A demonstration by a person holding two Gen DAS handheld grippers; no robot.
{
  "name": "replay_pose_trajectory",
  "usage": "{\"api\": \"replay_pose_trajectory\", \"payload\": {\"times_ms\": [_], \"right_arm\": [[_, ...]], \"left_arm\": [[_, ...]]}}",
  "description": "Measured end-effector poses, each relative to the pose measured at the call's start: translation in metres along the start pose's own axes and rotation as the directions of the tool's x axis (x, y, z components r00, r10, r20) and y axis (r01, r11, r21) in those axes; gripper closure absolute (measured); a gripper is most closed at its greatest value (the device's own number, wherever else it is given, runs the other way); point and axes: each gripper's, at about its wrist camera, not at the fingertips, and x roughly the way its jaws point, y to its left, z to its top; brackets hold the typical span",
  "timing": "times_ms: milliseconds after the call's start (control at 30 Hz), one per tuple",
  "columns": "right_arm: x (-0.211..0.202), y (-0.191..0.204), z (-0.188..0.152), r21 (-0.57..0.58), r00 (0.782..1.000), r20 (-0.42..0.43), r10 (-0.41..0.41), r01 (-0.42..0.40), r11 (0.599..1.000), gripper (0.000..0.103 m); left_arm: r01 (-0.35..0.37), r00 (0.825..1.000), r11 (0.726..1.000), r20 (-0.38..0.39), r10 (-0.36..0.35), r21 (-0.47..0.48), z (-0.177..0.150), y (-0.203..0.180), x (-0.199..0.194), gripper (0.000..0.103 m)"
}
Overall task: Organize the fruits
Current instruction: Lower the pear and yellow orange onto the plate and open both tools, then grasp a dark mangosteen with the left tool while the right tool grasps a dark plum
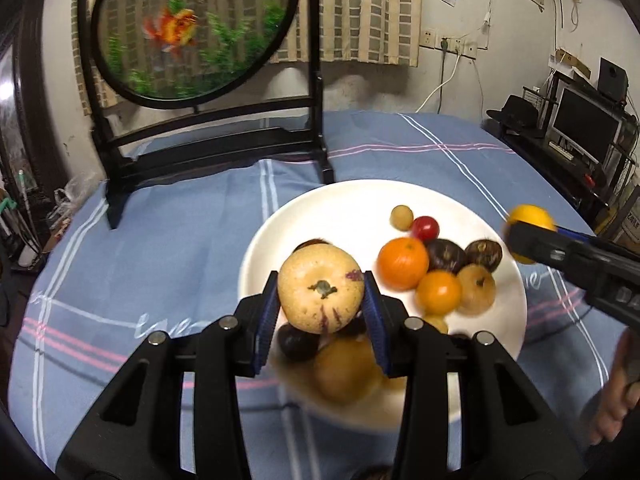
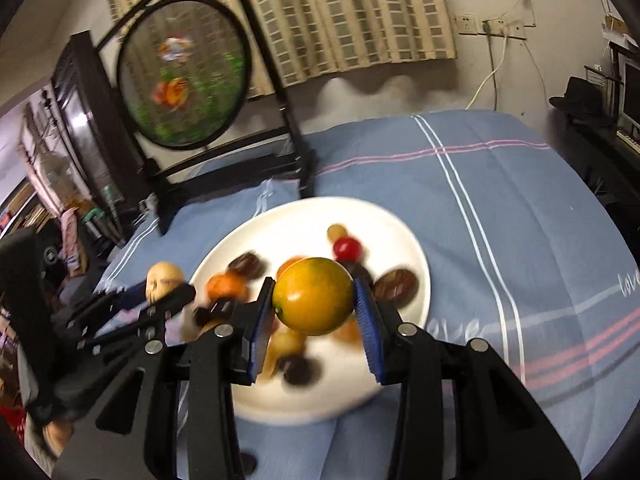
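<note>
The pale round fruit (image 1: 320,294) with purple streaks and a small green stem sits between the jaws of the left gripper (image 1: 321,312). The blue pads (image 1: 267,320) press on both of its sides, so the jaws are closed on it, only partly open around its width. It is held up in the air over the near part of the white plate (image 1: 332,208).

The yellow-orange fruit (image 2: 313,296) with a bit of green on top is in the right gripper (image 2: 314,320). Its blue pads (image 2: 366,328) touch the fruit on the left and right, so these jaws are closed on it too. This fruit is also up above the plate (image 2: 404,240).

More fruits lie on the plate. There is a big orange (image 1: 403,263), a smaller orange one (image 1: 438,293), a tan one (image 1: 476,289), two dark brown ones (image 1: 483,255), a red cherry tomato (image 1: 425,228) and a little tan ball (image 1: 401,217). They sit close together, many of them touching. Some blurry fruits lie under the left gripper.

The plate rests on a blue cloth (image 1: 400,152) with white and pink stripes that covers the surface. Behind the plate stands a black frame (image 1: 316,92) with a round fish picture (image 1: 188,28) in it. A checked curtain (image 1: 368,12) hangs on the wall behind.
</note>
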Motion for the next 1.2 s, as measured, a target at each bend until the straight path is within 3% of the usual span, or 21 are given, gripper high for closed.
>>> {"api": "replay_pose_trajectory", "payload": {"times_ms": [200,400,500,733,800,833,867,1000,1200], "right_arm": [[0.046,0.001,0.013,-0.009,0.999,-0.04,0.018,-0.018,1.0,0.063],[0.062,-0.007,0.024,-0.033,0.999,-0.023,-0.043,0.043,0.999,0.062],[0.074,-0.005,0.024,-0.064,0.997,-0.069,-0.04,0.036,0.997,0.061],[0.073,-0.005,0.023,-0.061,0.996,-0.085,-0.035,0.03,0.998,0.061],[0.066,-0.003,0.025,-0.057,0.997,-0.064,-0.04,0.036,0.998,0.046],[0.062,-0.001,0.025,-0.06,0.997,-0.052,-0.054,0.051,0.997,0.027],[0.057,0.003,0.026,-0.077,0.997,-0.041,-0.061,0.058,0.995,0.022],[0.032,0.011,0.022,-0.069,0.999,0.006,-0.033,0.033,0.997,0.022],[-0.017,0.015,-0.011,-0.038,0.999,-0.001,0.035,-0.035,0.999,0.022]], "left_arm": [[0.015,0.999,1.0,-0.035,-0.015,0.011,0.016,-0.007,0.039,0.062],[0.021,0.999,1.0,-0.048,-0.021,-0.001,0.024,-0.004,0.062,0.062],[0.009,0.999,1.0,-0.042,-0.009,-0.008,0.023,-0.003,0.066,0.048],[0.002,0.999,1.0,-0.031,-0.003,-0.023,0.024,0.001,0.055,0.036],[-0.017,1.0,1.0,-0.025,0.017,-0.024,0.024,0.004,0.048,0.034],[-0.028,0.999,0.999,-0.02,0.027,-0.027,0.022,0.006,0.042,0.03],[-0.024,1.0,0.999,-0.017,0.024,-0.031,0.02,0.009,0.037,0.029],[-0.053,0.999,0.998,-0.011,0.053,-0.036,0.005,0.022,0.012,0.029],[0.012,0.999,0.998,-0.032,-0.014,-0.066,-0.039,0.031,-0.031,0.029]]}}
